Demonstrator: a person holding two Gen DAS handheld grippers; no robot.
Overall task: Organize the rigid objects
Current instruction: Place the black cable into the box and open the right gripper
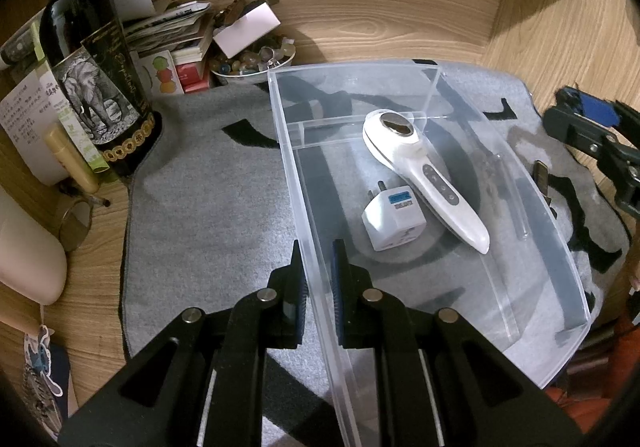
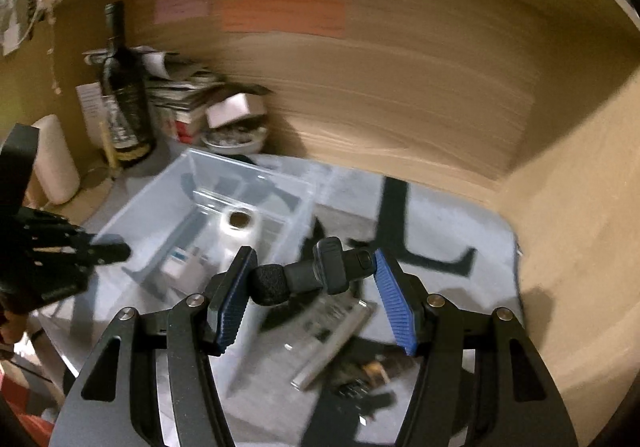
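Nearest the left wrist camera, the left gripper (image 1: 318, 271) was clamped on the near left wall of the clear plastic bin (image 1: 568, 247), one finger outside, one inside. Just beyond the fingers, on the bin floor, sat a white plug adapter (image 1: 390, 217), and beside it, touching or nearly so, a white handheld device (image 1: 424, 171) lay slantwise, its round head toward the far divider. The bin rested on a grey mat (image 1: 208, 199) with black markings. Further back on the left stood a dark wine bottle (image 1: 94, 87), then a heap of papers and a bowl of small stones (image 1: 252, 63) against the wooden wall.

Over on the right wrist camera, blurred by motion, the right gripper (image 2: 312, 279) was grasping a small black microphone (image 2: 316, 273) crosswise between its blue pads, foam tip against the left pad. The microphone hung in the air above the mat, near the bin's right wall (image 2: 296, 223). Below it lay a flat silver item and some dark bits, too smeared to name.
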